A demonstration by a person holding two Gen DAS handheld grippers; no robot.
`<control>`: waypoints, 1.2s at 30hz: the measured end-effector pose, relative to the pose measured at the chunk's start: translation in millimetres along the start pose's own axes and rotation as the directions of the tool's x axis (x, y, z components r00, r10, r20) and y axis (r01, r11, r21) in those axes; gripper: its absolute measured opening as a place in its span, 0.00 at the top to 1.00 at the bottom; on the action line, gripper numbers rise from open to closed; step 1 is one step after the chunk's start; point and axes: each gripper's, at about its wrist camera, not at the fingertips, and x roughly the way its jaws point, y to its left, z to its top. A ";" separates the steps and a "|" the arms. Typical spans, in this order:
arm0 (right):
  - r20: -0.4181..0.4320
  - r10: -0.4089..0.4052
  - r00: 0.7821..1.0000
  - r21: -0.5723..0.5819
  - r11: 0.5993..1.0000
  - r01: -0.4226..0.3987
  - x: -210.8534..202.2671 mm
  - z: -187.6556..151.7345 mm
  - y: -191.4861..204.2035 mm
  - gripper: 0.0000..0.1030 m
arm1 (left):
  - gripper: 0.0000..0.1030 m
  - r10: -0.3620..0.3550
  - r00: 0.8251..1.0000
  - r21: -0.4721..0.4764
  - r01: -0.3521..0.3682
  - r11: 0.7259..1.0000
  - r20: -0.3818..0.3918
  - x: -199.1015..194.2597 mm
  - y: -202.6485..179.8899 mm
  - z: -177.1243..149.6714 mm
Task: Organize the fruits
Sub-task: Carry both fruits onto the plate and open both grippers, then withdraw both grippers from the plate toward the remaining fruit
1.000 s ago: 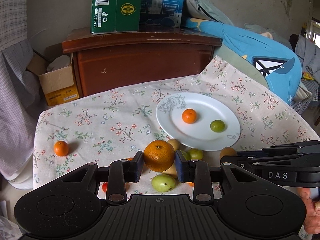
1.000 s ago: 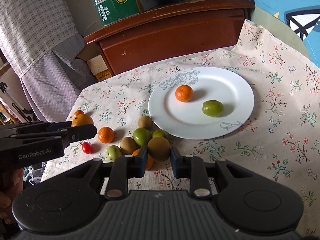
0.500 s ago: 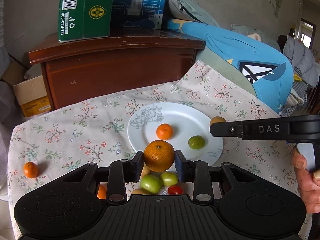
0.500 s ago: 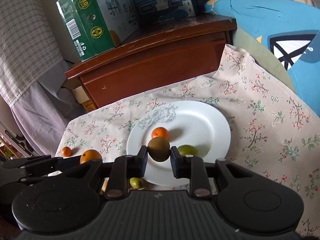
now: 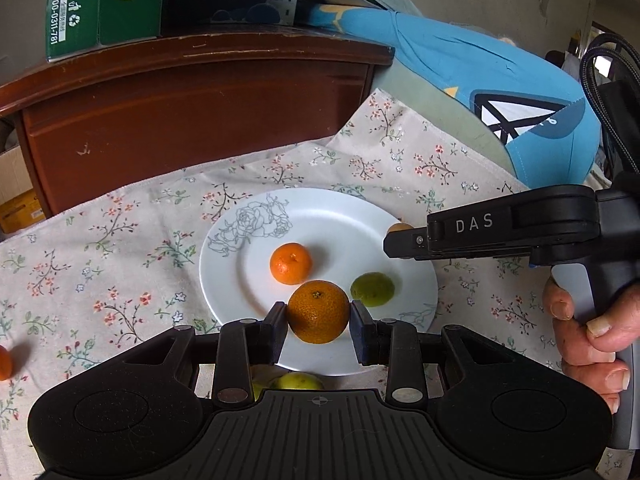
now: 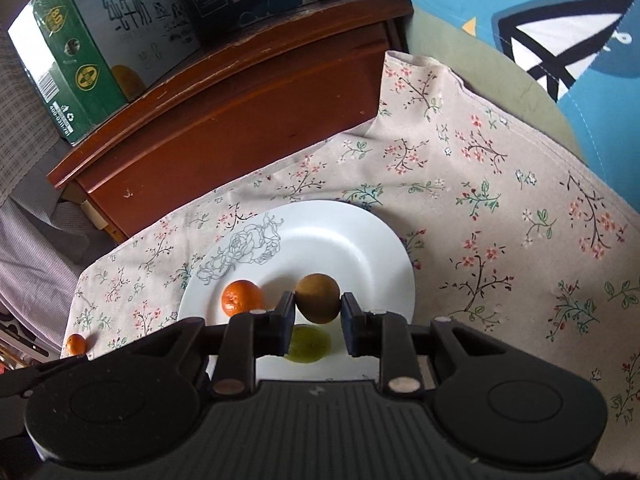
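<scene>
A white plate lies on the floral cloth with a small mandarin and a green fruit on it. My left gripper is shut on a large orange, held over the plate's near part. My right gripper is shut on a brown kiwi, held over the plate above the green fruit. The right gripper also shows from the side in the left wrist view, over the plate's right rim.
A green fruit lies on the cloth just below the plate. A small mandarin lies at the cloth's left edge. A wooden cabinet with cartons stands behind. A blue cushion lies to the right.
Both grippers have risen from the fruit pile and moved forward over the plate, carrying the orange and the kiwi.
</scene>
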 end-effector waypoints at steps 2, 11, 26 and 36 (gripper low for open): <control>-0.010 0.000 1.000 0.012 1.000 0.001 5.2 -0.3 -2.6 0.76 | 0.70 -0.005 1.000 -0.007 0.004 1.000 -0.006 4.7 0.3 -0.1; -0.019 -0.003 1.000 0.046 0.999 0.004 15.3 -0.2 -5.1 0.73 | 0.68 -0.015 1.000 -0.033 0.015 0.999 0.012 3.4 2.1 2.5; 0.008 0.027 1.000 0.092 0.995 -0.028 -1.3 2.4 -3.3 0.67 | 0.38 0.071 0.997 -0.038 -0.070 0.997 0.013 -18.5 7.8 4.3; 0.002 0.037 0.999 0.033 0.999 -0.037 -19.1 -9.0 12.8 0.63 | 0.29 0.121 0.993 -0.040 -0.121 0.992 -0.002 -44.6 18.0 -2.6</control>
